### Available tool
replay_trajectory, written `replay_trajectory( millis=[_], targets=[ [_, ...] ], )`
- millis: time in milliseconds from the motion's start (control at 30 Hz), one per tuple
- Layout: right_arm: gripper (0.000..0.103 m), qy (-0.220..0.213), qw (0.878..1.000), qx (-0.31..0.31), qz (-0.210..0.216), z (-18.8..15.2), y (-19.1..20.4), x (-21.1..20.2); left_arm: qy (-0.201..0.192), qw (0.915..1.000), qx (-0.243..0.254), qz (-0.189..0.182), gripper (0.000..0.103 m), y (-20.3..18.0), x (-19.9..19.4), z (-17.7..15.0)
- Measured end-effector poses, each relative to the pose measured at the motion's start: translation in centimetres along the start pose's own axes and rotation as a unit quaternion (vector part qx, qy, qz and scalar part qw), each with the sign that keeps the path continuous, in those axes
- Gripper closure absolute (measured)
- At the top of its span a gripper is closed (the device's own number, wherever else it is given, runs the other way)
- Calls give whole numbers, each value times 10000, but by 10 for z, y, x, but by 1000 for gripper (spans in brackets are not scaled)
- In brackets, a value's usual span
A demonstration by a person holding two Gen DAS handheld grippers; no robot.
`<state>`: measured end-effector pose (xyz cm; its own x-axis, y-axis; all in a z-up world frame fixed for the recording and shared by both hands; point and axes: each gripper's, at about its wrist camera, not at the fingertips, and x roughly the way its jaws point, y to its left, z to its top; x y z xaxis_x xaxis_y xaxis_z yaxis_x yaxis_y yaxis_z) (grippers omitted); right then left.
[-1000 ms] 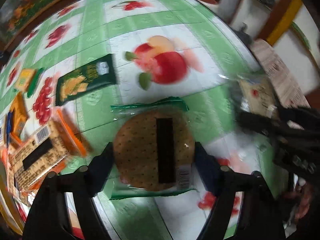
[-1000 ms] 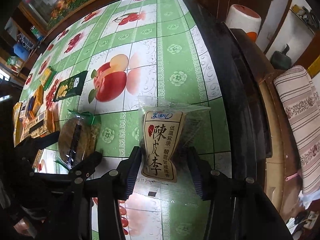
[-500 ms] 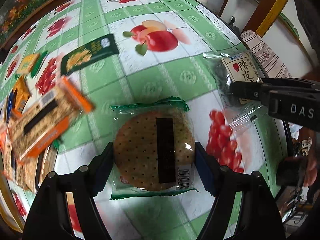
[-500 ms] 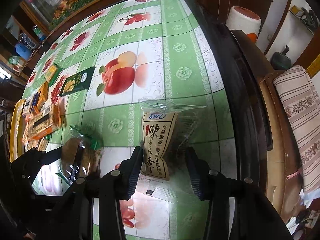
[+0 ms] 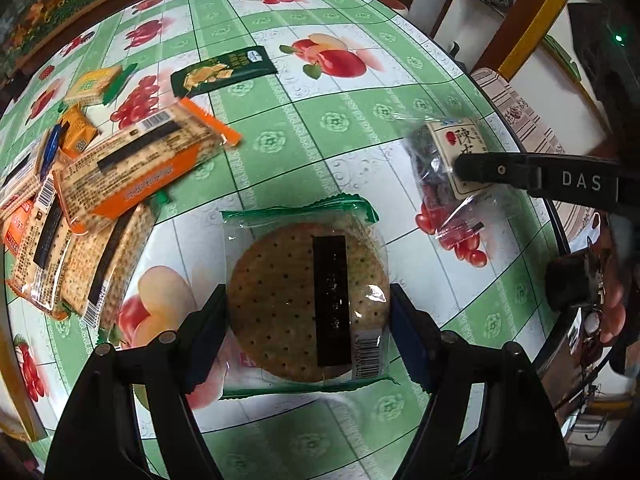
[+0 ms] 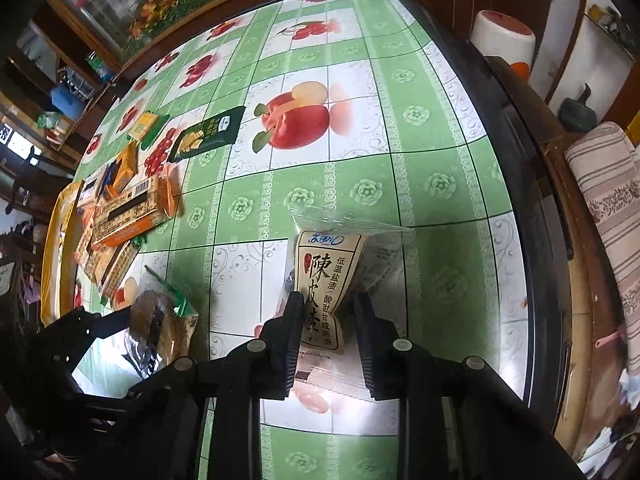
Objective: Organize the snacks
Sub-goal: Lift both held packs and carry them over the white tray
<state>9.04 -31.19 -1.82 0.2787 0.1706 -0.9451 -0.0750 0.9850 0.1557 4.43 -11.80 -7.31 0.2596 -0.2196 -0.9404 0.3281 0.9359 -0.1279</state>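
My left gripper is shut on a round cracker pack in clear wrap with green ends, held above the table. It also shows in the right wrist view. My right gripper is shut on a clear plum snack bag with a tan label, held above the table near its right edge. That bag shows in the left wrist view with the right gripper's finger across it.
A pile of orange cracker packs lies at the left on the green fruit-print tablecloth. A dark green snack pack and a small yellow-green pack lie further back. The table's dark edge runs along the right.
Both grippers have pulled back and up from the table, each keeping its pack. The cracker pile now sits closer in the left wrist view.
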Motion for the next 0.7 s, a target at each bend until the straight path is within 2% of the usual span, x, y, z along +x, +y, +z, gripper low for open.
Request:
replay_trajectory(
  millis=[100, 167, 200, 233, 333, 367, 400, 433, 500, 600, 700],
  targets=[
    [71, 42, 9998, 119, 176, 5, 3, 5, 87, 9999, -46, 36, 28, 2, 6, -1],
    [45, 195, 9986, 399, 282, 10, 1, 13, 94, 9999, -44, 33, 28, 2, 8, -2],
    [26, 441, 9978, 456, 166, 12, 3, 22, 82, 10000, -25, 13, 28, 2, 8, -2],
    [20, 496, 9976, 472, -33, 13, 5, 27, 95, 9999, -31, -28, 28, 2, 8, -2],
    [26, 280, 9988, 35, -390, 18, 26, 32, 71, 10000, -5, 25, 28, 2, 9, -2],
    [28, 389, 9976, -85, -570, 20, 31, 38, 66, 10000, -9, 6, 28, 2, 8, -3],
    [46, 382, 9964, -133, -742, 19, 34, 39, 53, 10000, -38, -26, 28, 3, 8, -4],
    [49, 349, 9958, -248, -815, 18, 38, 39, 32, 10000, -52, -45, 28, 3, 7, -4],
    [54, 410, 9968, -228, -650, 14, 37, 36, 11, 10000, -41, -23, 28, 4, 7, -6],
    [54, 474, 9983, 22, -332, 9, 27, 30, -18, 10000, -47, -63, 28, 6, 4, -10],
    [54, 391, 9990, 65, -207, 4, 24, 19, -43, 9999, -62, -132, 28, 6, 1, -14]
  ],
)
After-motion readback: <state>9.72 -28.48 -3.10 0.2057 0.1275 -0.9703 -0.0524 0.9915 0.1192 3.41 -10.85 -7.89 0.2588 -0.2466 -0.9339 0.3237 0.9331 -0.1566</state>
